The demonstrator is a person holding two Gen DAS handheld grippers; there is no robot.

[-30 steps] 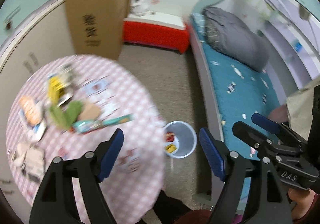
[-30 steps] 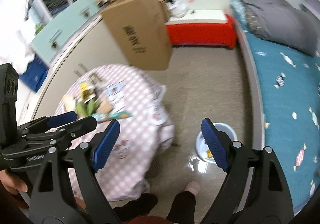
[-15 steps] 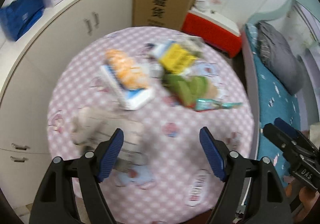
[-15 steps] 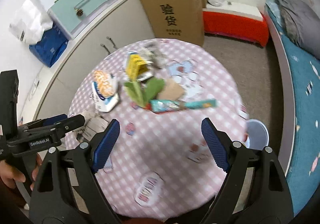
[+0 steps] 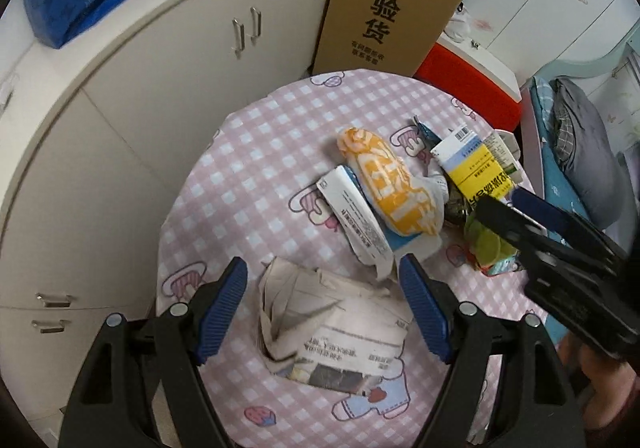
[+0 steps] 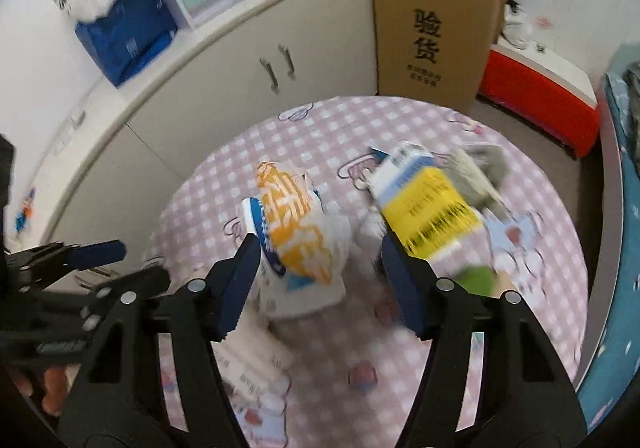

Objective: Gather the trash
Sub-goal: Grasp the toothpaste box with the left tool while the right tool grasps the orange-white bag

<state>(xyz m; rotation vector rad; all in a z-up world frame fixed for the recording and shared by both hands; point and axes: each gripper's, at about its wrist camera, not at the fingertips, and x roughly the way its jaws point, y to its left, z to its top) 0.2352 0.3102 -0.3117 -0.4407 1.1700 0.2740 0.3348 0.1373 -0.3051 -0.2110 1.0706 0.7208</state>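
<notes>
Left wrist view: left gripper (image 5: 322, 306) hangs over the near side of the round table with pink checked cloth (image 5: 248, 183), jaws spread, nothing pinched. Crumpled grey newspaper wad (image 5: 326, 324) lies on the cloth between them, pads apart from it. Farther off: orange-and-white snack bag (image 5: 390, 187) on a torn white-and-blue carton (image 5: 356, 219), yellow-and-white box (image 5: 476, 167) to its right.

Right wrist view (blurred): right gripper (image 6: 316, 284) sits low over that snack bag (image 6: 298, 232). Its jaws have just been closing, bag between them, but I can't tell if the pads press yet. Yellow box (image 6: 430, 215) just right of it.

Progress: early, I'd say. All this litter is still on the table, no bin in view now.
</notes>
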